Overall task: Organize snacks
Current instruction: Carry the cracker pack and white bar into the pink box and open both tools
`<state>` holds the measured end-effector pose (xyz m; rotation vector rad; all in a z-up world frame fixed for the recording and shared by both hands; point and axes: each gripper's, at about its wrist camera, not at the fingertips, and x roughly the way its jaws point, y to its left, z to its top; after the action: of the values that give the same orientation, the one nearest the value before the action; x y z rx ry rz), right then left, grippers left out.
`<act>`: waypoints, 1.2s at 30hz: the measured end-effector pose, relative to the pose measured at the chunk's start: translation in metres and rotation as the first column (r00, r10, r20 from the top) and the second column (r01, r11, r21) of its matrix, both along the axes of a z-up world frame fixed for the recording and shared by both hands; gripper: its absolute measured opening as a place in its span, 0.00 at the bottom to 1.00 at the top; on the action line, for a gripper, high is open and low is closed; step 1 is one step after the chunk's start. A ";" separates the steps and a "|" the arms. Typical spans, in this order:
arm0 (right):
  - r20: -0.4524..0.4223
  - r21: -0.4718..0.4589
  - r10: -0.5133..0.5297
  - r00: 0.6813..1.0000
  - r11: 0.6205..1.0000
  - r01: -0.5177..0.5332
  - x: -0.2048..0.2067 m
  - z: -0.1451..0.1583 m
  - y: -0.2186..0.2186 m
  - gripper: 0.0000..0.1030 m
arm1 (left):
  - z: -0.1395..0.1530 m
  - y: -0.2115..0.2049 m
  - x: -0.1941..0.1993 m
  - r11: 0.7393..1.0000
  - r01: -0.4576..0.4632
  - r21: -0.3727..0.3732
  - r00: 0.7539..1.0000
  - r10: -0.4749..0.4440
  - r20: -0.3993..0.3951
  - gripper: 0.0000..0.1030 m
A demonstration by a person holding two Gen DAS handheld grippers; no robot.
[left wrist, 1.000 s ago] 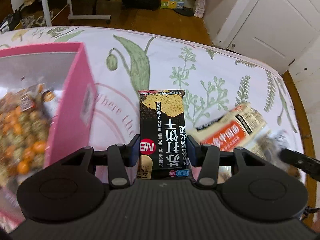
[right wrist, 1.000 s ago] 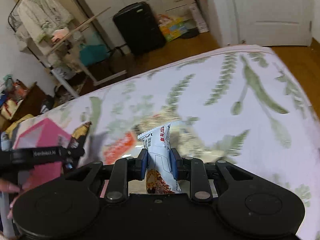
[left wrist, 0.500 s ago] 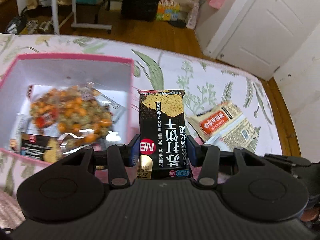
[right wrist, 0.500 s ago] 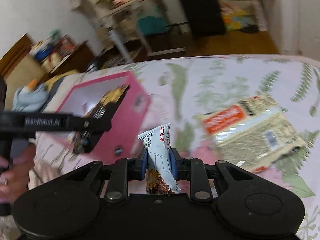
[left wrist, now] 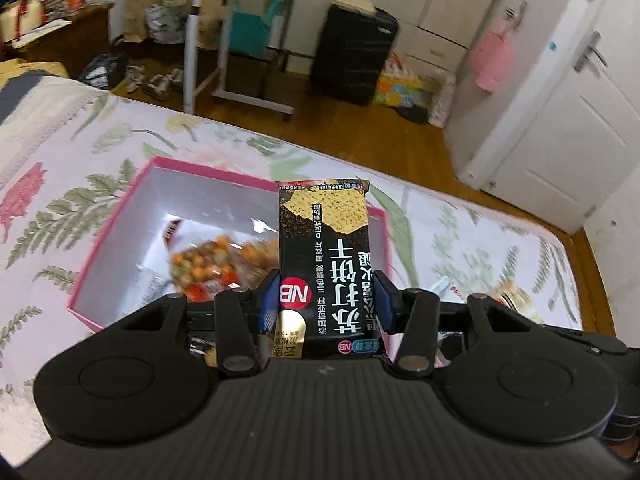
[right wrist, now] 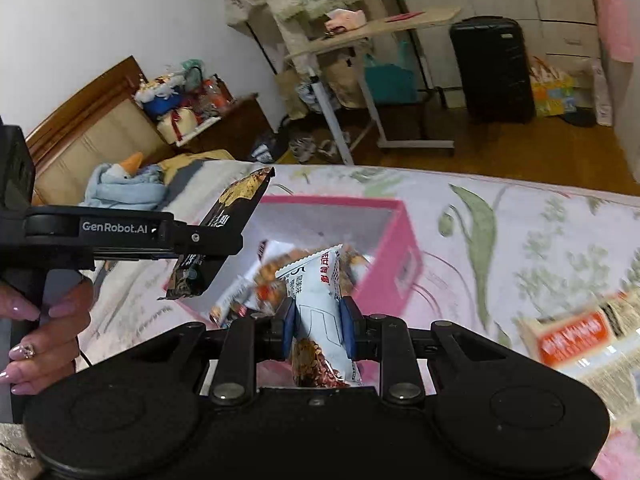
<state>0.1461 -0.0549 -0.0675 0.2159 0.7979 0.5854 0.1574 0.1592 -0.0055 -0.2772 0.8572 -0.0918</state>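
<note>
We have the left gripper (left wrist: 325,306) clamped on a black cracker pack (left wrist: 324,248), the right gripper (right wrist: 319,330) pinching a pale snack bar (right wrist: 316,280). Both look light and crinkly, so we grip mid-body over the pink box (right wrist: 404,256).

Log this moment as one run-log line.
left gripper: shut on black cracker packet | right gripper: shut on white snack bar | both above pink box

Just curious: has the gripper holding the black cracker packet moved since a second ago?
Yes. The left hand-held gripper moved from beside the pink box to above its opening, carrying the black cracker packet.
</note>
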 end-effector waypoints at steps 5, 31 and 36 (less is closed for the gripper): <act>0.017 -0.020 0.038 0.999 0.999 -0.038 0.022 -0.004 0.033 0.28 | -0.023 0.033 0.013 0.996 -0.085 0.005 0.996 0.085 -0.033 0.45; -0.023 0.081 0.118 0.993 0.990 -0.116 0.028 -0.020 0.057 0.47 | -0.055 0.057 0.012 0.977 -0.196 0.086 0.975 0.203 -0.088 0.51; 0.039 -0.026 0.063 0.997 0.998 -0.062 0.007 0.006 0.000 0.47 | -0.034 0.030 -0.001 0.994 -0.099 0.047 0.993 0.102 -0.064 0.51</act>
<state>0.1535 -0.0547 -0.0619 0.1564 0.7749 0.6369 0.1565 0.1889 -0.0392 -0.2831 0.9081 0.0304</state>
